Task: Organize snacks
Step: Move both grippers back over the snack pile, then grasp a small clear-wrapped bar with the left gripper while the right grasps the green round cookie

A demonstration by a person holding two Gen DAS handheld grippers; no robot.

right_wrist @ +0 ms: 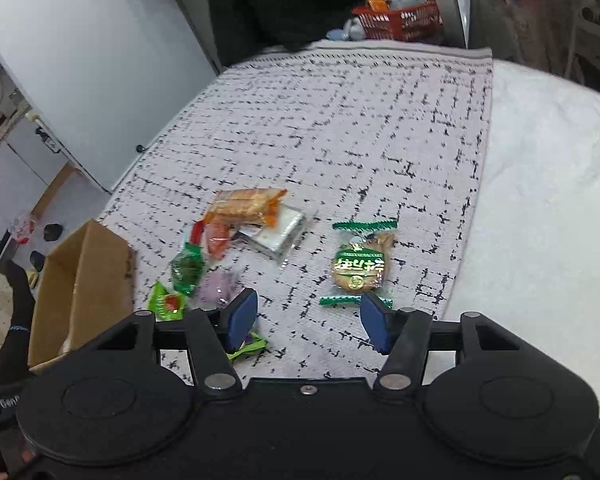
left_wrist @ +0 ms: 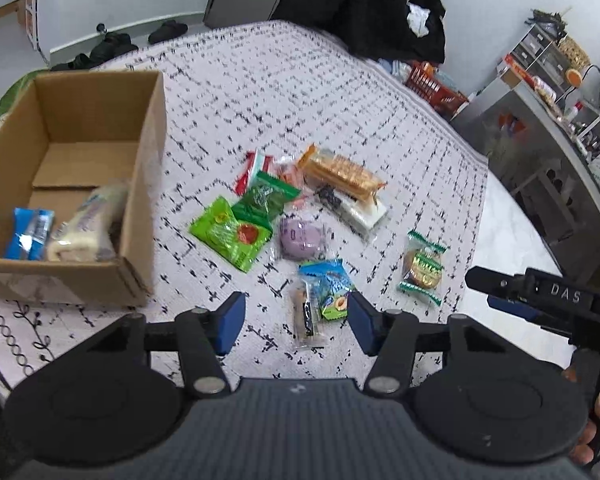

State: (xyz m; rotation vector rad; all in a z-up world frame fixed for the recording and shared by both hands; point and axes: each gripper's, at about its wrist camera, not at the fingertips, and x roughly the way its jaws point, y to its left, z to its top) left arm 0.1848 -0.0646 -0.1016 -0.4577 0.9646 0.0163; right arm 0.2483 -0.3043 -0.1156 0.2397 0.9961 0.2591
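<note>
A: Where are the snacks found?

B: Most are heaped on the patterned cloth [left_wrist: 340, 92] beside the box [left_wrist: 140, 184]. A lime packet [left_wrist: 228, 234], a dark green one [left_wrist: 266, 198], a purple bun [left_wrist: 302, 238] and a cracker pack [left_wrist: 342, 172] are seen close together. A blue pouch [left_wrist: 328, 286] lies nearer, with a thin bar [left_wrist: 306, 320] touching its left edge. A round cookie [right_wrist: 358, 266] in a green-edged wrapper is set apart from the heap. Two items are already in the box: a blue packet [left_wrist: 28, 232] and a pale one [left_wrist: 88, 224].

A: How are the grippers held?

B: The left hand-held gripper [left_wrist: 296, 322] is held partly open and empty above the blue pouch and bar, which are framed between its pads. The right hand-held gripper [right_wrist: 308, 322] is likewise partly open and empty, with the near end of the cookie wrapper just ahead of its right pad [right_wrist: 374, 326].

A: Which step is judged to be in hand?

B: A two-handed reach, it seems, with sorting barely begun.

A: What is called for next?

B: Each gripper would probably have to be lowered until one wrapper sits between the pads, then closed. On the left, care is needed so that the pouch and the bar are not pinched together. The crinkly film may slip, so the body should be caught rather than the seam.
</note>
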